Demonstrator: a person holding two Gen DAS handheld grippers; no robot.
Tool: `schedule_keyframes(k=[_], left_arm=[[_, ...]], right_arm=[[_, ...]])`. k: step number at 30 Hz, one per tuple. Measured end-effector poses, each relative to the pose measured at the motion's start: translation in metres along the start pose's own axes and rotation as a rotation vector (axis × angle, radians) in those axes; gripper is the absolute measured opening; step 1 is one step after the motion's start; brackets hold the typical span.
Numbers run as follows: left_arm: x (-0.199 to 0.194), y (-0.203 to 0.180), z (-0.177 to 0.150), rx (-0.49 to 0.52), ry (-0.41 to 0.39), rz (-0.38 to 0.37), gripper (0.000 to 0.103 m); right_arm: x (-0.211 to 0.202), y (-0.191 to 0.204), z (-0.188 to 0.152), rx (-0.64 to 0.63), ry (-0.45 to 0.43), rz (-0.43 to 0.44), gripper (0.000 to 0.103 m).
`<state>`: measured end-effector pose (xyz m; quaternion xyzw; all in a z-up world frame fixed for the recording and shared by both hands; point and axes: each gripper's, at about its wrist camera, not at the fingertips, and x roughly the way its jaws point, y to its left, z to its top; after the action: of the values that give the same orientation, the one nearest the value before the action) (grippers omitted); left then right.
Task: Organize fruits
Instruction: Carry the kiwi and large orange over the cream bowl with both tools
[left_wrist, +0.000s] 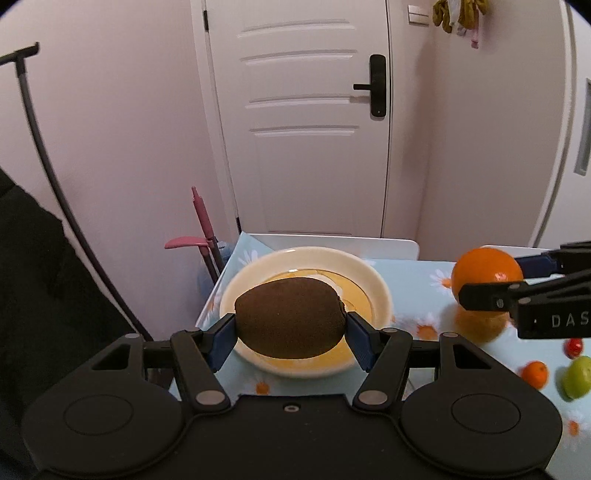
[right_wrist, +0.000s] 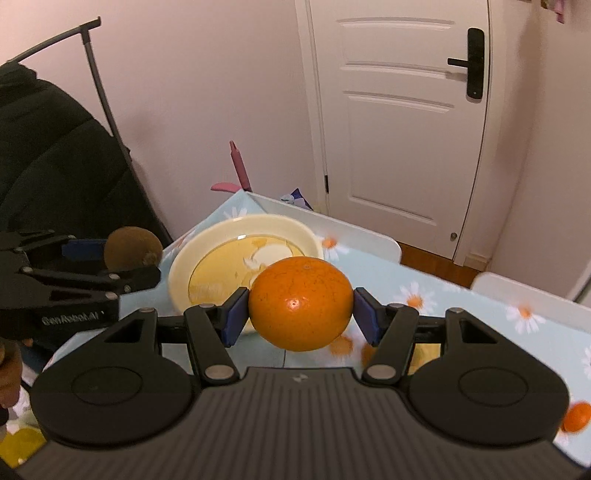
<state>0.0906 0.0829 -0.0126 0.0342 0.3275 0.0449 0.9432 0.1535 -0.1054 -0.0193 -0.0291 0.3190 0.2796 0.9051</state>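
We carry one fruit in each tool, and both are in the air above the table (right_wrist: 461, 295). Our left gripper (left_wrist: 291, 328) is pinching the kiwi (left_wrist: 291, 317) by its two ends, so the long axis of the kiwi goes across, from one blue pad to the other. Our right gripper (right_wrist: 301, 314) is closed on the orange (right_wrist: 301, 308), with a pad pressed on each side of it.

The important relation is where the plate (left_wrist: 255, 269) lies. From the left wrist view the cream plate is directly ahead and below the kiwi, and it has nothing in it. From the right wrist view the same plate is ahead and to the left of the orange. So we judge that the left hand is nearer to the plate, and the kiwi could go down first with a short move forward and down. The orange must travel more to the left, and the two grippers are near each other, so we think they should not enter together
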Motion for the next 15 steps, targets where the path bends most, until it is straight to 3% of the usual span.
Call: schedule_keyframes(k=[15], left_arm=[[0.134,0.028,0.025,0.16,0.058,-0.075,0.067]], right_arm=[[0.124,0.017,0.045,0.069,0.07,-0.056,0.075]])
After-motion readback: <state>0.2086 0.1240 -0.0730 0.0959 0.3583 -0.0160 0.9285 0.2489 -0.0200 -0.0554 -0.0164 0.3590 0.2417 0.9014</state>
